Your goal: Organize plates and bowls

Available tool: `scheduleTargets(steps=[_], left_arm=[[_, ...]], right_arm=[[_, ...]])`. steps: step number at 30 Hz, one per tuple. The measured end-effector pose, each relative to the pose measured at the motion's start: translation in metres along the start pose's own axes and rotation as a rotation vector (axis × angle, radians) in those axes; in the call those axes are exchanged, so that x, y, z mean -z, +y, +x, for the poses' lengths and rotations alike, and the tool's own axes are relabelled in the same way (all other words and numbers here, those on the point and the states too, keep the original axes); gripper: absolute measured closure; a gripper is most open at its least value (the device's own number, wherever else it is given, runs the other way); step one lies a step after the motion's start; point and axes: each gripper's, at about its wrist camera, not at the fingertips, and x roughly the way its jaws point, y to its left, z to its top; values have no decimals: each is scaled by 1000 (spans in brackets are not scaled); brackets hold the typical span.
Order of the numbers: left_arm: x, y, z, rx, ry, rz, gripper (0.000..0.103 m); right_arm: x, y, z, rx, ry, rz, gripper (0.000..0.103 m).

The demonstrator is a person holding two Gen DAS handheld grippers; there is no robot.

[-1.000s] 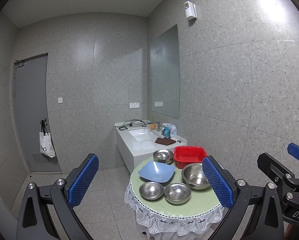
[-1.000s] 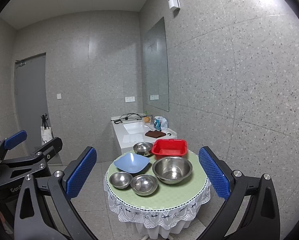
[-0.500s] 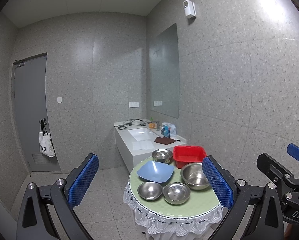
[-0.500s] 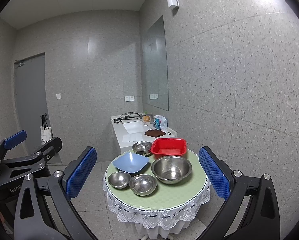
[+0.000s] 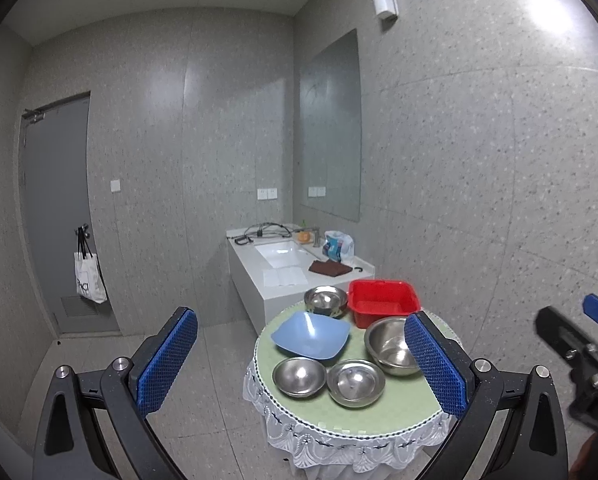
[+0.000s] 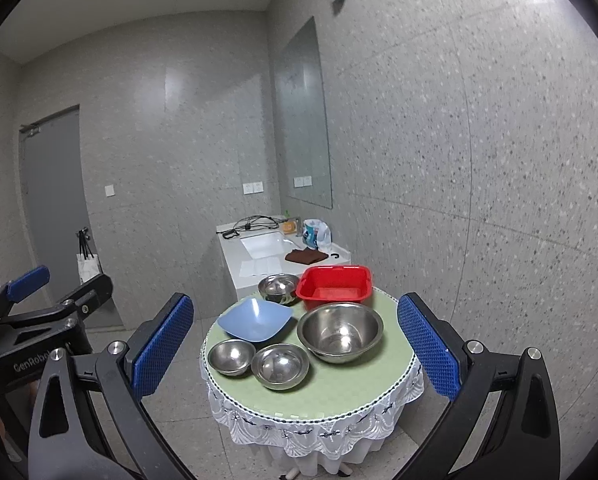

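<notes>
A round table (image 5: 399,412) (image 6: 383,392) with a green top and white lace skirt holds a blue square plate (image 5: 311,335) (image 6: 255,319), a large steel bowl (image 5: 389,346) (image 6: 340,332), two small steel bowls at the front (image 5: 299,376) (image 5: 355,382) (image 6: 231,357) (image 6: 280,366), a steel bowl at the back (image 5: 325,300) (image 6: 279,289) and a red square tub (image 5: 383,307) (image 6: 334,287). My left gripper (image 5: 299,364) and right gripper (image 6: 295,352) are both open, empty, and held well short of the table.
A white sink counter (image 5: 291,272) with cables, a brown cloth and a plastic bag stands behind the table against the wall. A grey door (image 5: 55,216) with a hanging white bag is at the far left. The tiled floor lies left of the table.
Both grippers have drifted slightly closer to the table; the dishes have shifted a little down and left in view. Nothing on the table has moved.
</notes>
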Motion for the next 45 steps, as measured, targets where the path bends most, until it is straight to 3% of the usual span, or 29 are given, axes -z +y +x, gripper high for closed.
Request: scheduleTargets(steps=[6,11,16,20,24,29,32,34,35,40,42,43,45], left_arm=[[-14,25,73,-15,77,-34,1],[-28,42,157,11,156,-56,1],[-44,40,275,144,258,-24,1],[-55,23,369,303,337,31,1],[-60,-12,472,477,484,133,1],[-50,-47,561,536,611,249,3],[-38,-65,592,558,665,293,8],[-30,-78,621,551,710,340,17],[-23,-86,627,553,716,346,18],[-4,-113,670,566,807,429,48],[-3,-123,681,576,821,464,56],[-1,-128,685,580,825,474,67],[4,-138,700,594,832,472,76]], right_arm=[[9,-25,43,59,54,66,0],[21,-37,97,120,125,106,0],[36,-45,174,216,202,157,0],[48,-53,231,294,250,206,0],[62,-66,282,408,322,281,0],[90,-96,325,489,418,392,0],[109,-117,343,514,477,442,0],[123,-133,355,522,527,482,1],[128,-137,360,518,541,495,4],[158,-168,387,434,627,558,29],[165,-175,395,383,653,582,50],[168,-177,397,362,662,587,55],[173,-182,403,326,688,593,72]])
